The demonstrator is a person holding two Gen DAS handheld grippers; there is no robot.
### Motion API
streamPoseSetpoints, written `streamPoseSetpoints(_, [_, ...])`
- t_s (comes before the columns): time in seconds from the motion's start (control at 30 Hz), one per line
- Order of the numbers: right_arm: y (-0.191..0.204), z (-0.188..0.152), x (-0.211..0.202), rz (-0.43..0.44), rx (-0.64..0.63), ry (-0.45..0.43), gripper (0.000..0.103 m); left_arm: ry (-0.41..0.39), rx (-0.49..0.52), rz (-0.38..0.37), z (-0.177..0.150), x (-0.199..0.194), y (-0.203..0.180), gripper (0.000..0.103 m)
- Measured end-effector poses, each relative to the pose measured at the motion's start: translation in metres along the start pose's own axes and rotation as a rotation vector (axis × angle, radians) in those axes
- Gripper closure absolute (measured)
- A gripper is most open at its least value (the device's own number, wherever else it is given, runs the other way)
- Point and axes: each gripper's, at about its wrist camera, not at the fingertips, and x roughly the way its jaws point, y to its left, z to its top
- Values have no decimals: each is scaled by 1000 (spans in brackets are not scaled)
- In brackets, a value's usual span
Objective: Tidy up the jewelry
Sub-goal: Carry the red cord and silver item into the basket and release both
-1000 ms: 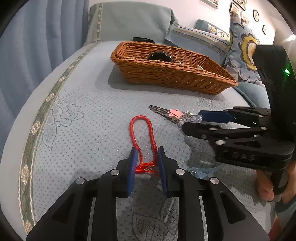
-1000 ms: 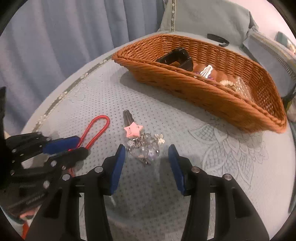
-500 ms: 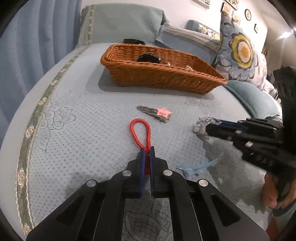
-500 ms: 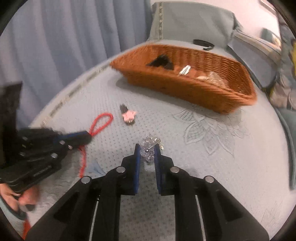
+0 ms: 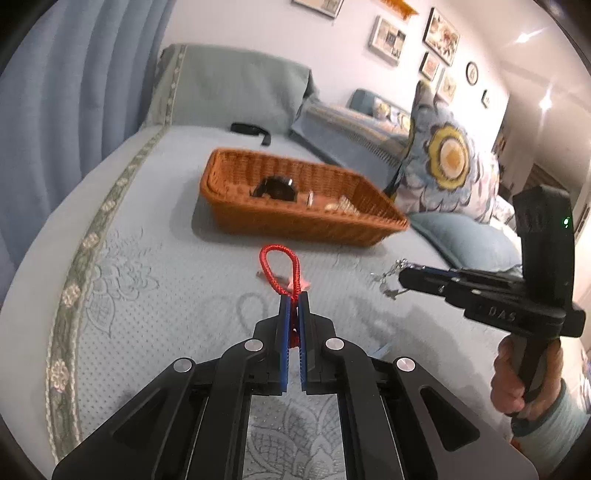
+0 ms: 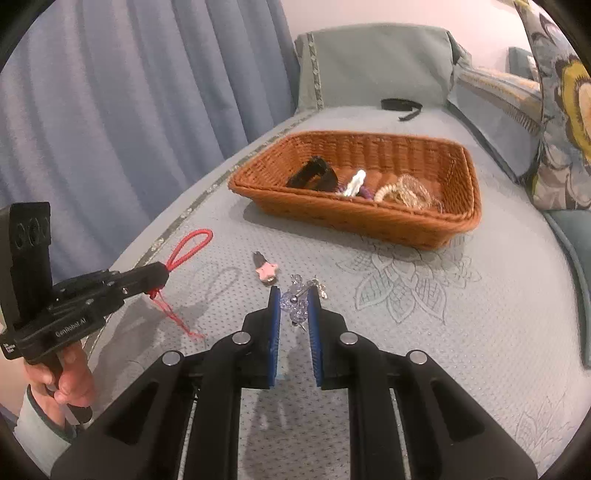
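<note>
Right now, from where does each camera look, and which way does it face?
Left wrist: behind the left gripper, facing the wicker basket; it clamps the red cord; right gripper and hand show.
Right wrist: behind the right gripper, facing the basket; it holds the crystal charm; left gripper shows.
Shared: basket, cord, bedspread.

Blue curtain beside floral cushion (framed pictures above).
</note>
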Motion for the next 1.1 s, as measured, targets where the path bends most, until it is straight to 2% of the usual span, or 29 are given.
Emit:
streamPoseSetpoints(0.23, [1, 15, -21, 6, 6, -67, 91, -78, 42, -17, 20, -17, -19, 101])
streamPoseSetpoints(0.43, [-8, 55, -39, -23, 7, -133, 91, -127, 100, -10, 59, -16, -32, 101])
streamPoseSetpoints(0.57, [-12, 91, -35, -86, -31, -159, 91, -158, 105, -6, 90, 2, -32, 101])
streamPoseSetpoints(0.67, [-23, 115, -19, -115, -24, -163, 91, -176, 88, -3, 114, 24, -29, 101])
streamPoseSetpoints(0.8, [-46, 132, 8, -80, 26, -154, 91, -136, 64, 49, 136, 72, -25, 101])
streamPoseSetpoints(0.93, [-74, 137, 47, -91, 88, -84, 91, -95, 75, 75, 140, 115, -28, 101])
streamPoseSetpoints(1.1, [-97, 130, 87, -126, 130, 6, 91, -67, 70, 85, 134, 143, -24, 101])
